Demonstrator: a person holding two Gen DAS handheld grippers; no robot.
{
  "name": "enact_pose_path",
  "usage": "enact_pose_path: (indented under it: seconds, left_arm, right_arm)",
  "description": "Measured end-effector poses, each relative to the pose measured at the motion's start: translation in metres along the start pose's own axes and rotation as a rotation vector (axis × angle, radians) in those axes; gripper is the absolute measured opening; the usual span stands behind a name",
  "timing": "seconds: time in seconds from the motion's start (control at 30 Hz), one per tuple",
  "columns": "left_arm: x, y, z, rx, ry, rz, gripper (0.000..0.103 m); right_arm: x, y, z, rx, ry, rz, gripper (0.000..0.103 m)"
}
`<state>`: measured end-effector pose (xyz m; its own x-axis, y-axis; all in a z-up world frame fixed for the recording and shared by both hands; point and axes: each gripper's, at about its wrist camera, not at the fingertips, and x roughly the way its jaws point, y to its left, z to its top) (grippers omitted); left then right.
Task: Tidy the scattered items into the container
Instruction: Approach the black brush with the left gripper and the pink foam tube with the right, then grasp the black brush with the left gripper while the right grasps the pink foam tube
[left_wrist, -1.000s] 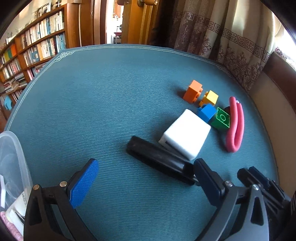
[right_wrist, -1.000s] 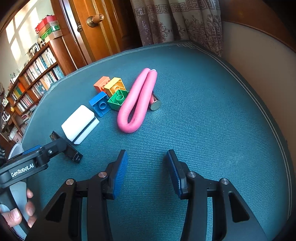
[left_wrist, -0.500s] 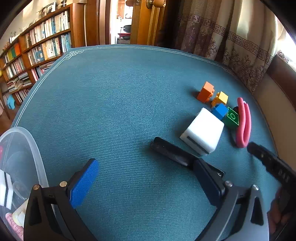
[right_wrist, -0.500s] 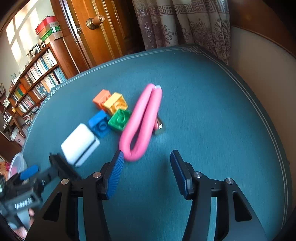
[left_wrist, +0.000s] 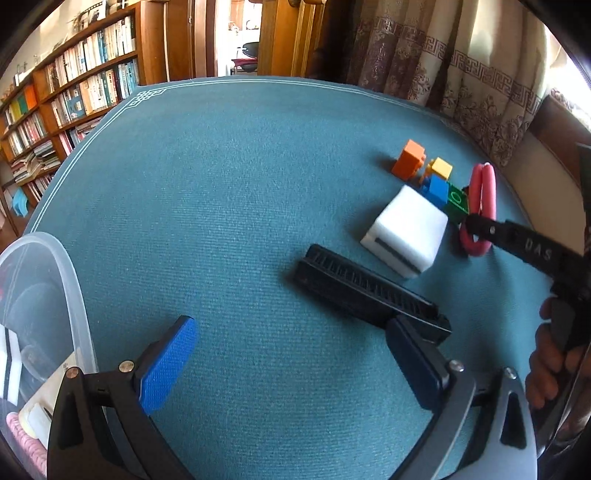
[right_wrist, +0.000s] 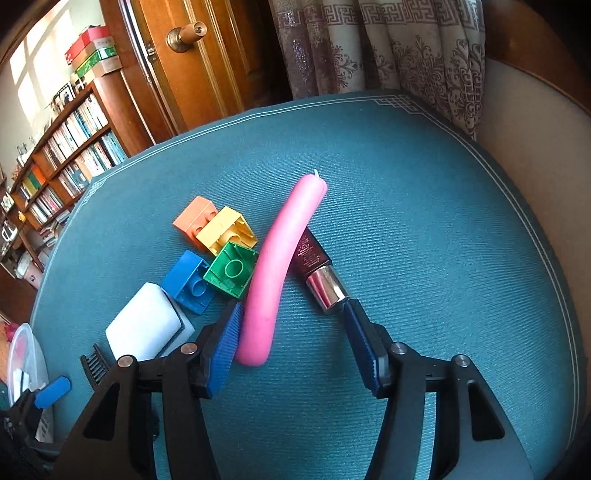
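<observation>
On the teal cloth surface (right_wrist: 424, 221) the scattered things are lying bunched toward its right side: an orange brick (right_wrist: 195, 218), a yellow brick (right_wrist: 225, 230), a green brick (right_wrist: 231, 269) and a blue brick (right_wrist: 188, 280) are sitting touching one another, with a white block (right_wrist: 146, 326) just beside the blue one and a black comb (left_wrist: 369, 291) lying near the block. The right gripper (right_wrist: 291, 341) is hanging low with its jaws spread wide around the near end of the pink foam roller (right_wrist: 273, 266), one pad touching its side, while a dark tube with a silver cap (right_wrist: 319, 273) is lying tucked against the roller and reaching toward the other pad. The left gripper (left_wrist: 291, 362) is hovering with its jaws spread over bare cloth, its right pad crossing the comb's end. The clear plastic container (left_wrist: 70, 280) is sitting at the surface's left edge, already holding some items, well apart from the pile, with open cloth lying between. Only the right wrist view is showing the tube; the left wrist view is showing the roller as a folded loop and a hand (left_wrist: 546, 365) gripping the right tool's handle.
</observation>
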<state>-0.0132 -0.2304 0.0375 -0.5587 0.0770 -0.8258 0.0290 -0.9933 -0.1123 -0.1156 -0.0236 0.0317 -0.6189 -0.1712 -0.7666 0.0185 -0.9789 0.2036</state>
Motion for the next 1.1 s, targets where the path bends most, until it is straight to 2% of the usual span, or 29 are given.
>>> enact_pose_path:
  seconds: [0.17, 0.27, 0.37, 0.47, 0.6, 0.67, 0.73, 0.97, 1.1]
  left_arm:
    - [-0.004, 0.001, -0.003, -0.057, 0.011, -0.077, 0.102]
    - [-0.001, -0.002, -0.002, -0.087, 0.019, -0.094, 0.102]
    - [0.002, -0.012, 0.002, -0.087, 0.017, -0.085, 0.102]
    - [0.009, -0.024, 0.006, -0.050, 0.015, -0.029, 0.103]
    - [0.012, -0.028, 0.009, -0.032, 0.006, -0.004, 0.103]
    - [0.013, -0.028, 0.008, -0.022, 0.000, 0.002, 0.103]
    - [0.013, -0.027, 0.007, -0.007, -0.004, 0.007, 0.103]
    - [0.007, -0.018, 0.002, 0.029, -0.013, 0.014, 0.102]
    - [0.003, -0.010, -0.001, 0.034, -0.020, 0.047, 0.102]
  right_arm:
    - [0.000, 0.000, 0.002, 0.014, 0.005, 0.013, 0.060]
    - [0.004, 0.002, 0.001, 0.007, 0.003, -0.003, 0.061]
    - [0.007, 0.005, 0.001, -0.025, -0.014, -0.034, 0.061]
    - [0.008, 0.009, -0.001, -0.059, -0.020, -0.058, 0.061]
    - [0.004, 0.008, -0.005, -0.077, -0.023, -0.080, 0.061]
    - [0.002, 0.006, -0.008, -0.087, -0.026, -0.092, 0.055]
    - [-0.001, 0.004, -0.011, -0.102, -0.031, -0.104, 0.044]
    - [-0.016, -0.017, -0.022, -0.073, -0.031, -0.069, 0.041]
    - [-0.022, -0.021, -0.029, -0.073, -0.024, -0.052, 0.042]
